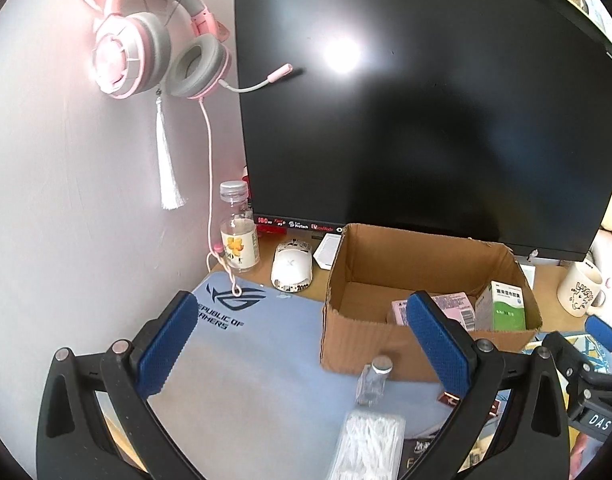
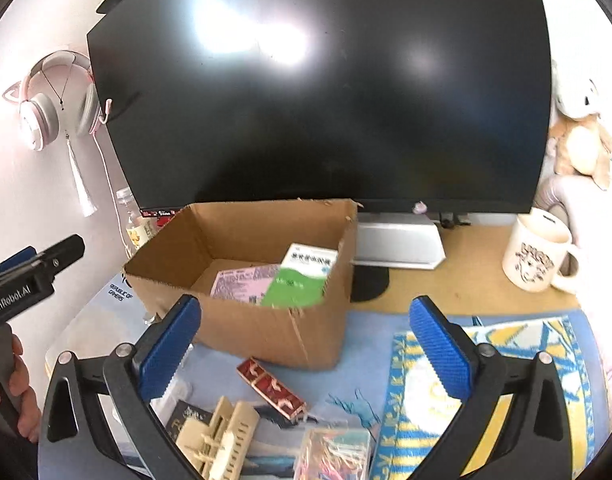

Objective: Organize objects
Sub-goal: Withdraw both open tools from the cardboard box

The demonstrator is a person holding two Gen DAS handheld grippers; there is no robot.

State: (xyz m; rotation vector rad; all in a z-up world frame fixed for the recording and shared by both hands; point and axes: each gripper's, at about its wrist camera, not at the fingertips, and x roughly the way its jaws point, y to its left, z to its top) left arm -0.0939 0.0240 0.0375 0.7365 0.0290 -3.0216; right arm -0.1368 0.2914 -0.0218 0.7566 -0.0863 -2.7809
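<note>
Both grippers are seen spread wide with nothing held: the left gripper (image 1: 302, 344) low in its view over a blue mat (image 1: 242, 360) printed "REPUBLIC OF GAMERS", the right gripper (image 2: 306, 344) low in its own. A cardboard box (image 2: 266, 332) at centre frame holds a green-and-white carton (image 2: 302, 280) and a pink barcoded pack (image 2: 242, 280). Cotton swabs (image 1: 366, 444) and a small glass bottle (image 1: 374, 384) lie at the bottom of the left view, a red box (image 2: 272, 388) below the cardboard box in the right view. "GenRobot.AI" is read at left edge
</note>
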